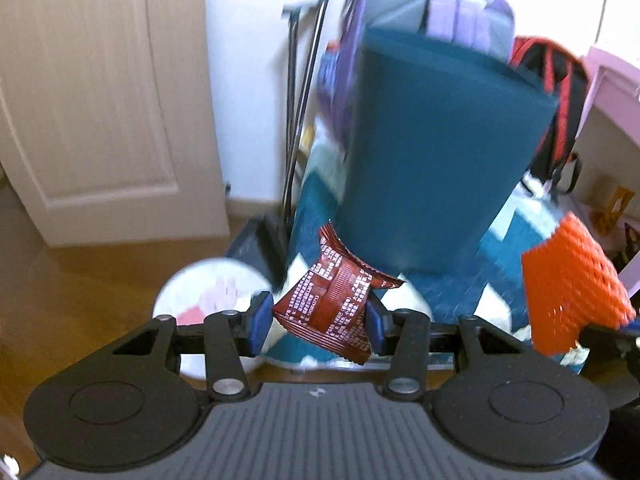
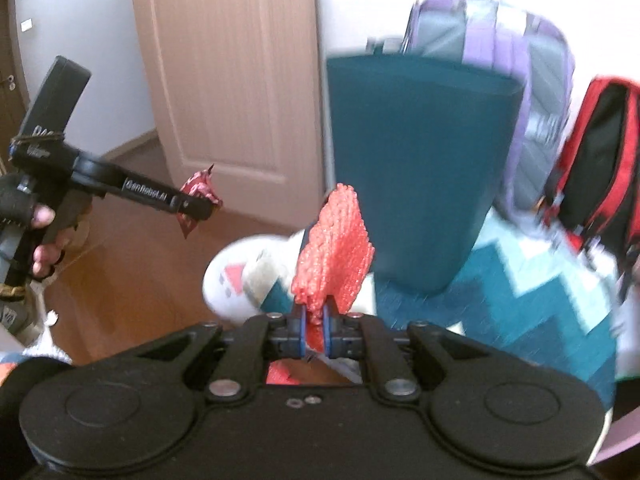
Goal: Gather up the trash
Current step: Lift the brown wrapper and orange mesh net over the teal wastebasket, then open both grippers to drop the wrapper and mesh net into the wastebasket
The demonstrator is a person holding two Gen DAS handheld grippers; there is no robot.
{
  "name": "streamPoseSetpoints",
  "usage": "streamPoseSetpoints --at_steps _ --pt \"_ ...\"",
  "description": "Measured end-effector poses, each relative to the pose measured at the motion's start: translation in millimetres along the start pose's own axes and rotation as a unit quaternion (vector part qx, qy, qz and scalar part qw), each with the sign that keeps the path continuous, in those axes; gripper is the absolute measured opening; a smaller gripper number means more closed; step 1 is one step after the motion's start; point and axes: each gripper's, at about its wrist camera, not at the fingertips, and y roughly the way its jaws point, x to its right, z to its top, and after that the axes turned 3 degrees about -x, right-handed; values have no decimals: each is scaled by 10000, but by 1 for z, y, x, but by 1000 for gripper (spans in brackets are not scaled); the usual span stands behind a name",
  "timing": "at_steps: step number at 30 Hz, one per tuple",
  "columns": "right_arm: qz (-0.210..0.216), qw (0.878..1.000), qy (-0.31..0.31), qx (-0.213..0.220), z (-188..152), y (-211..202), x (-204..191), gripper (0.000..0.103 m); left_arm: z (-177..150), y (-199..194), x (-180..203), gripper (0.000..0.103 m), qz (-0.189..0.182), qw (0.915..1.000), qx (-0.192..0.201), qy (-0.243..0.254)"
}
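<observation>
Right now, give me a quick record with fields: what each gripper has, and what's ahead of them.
left gripper: shut on the dark red wrapper, pinched at both sides between the blue pads
right gripper: shut on the orange-red mesh piece, which stands up above the pads
ahead: teal bin on a teal and white patterned rug
behind bin: purple backpack, red and black backpack
left of bin: round white object on the wood floor, closed door
</observation>
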Motion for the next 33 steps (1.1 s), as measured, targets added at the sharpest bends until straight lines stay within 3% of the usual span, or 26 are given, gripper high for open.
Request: streamPoseSetpoints --at_steps 9,16,24,33 --pt "-316 9957 -83 865 78 -55 21 8 71 -64 50 47 -162 9974 702 -32" --pt "-499 9910 -188 1226 123 -64 36 8 125 -80 89 47 -148 9945 1038 57" --pt "-620 9904 -110 1227 153 -41 60 8 174 -49 110 47 0 9945 1039 159" --pt "-538 9956 176 753 169 18 94 8 208 22 112 47 94 9980 591 194"
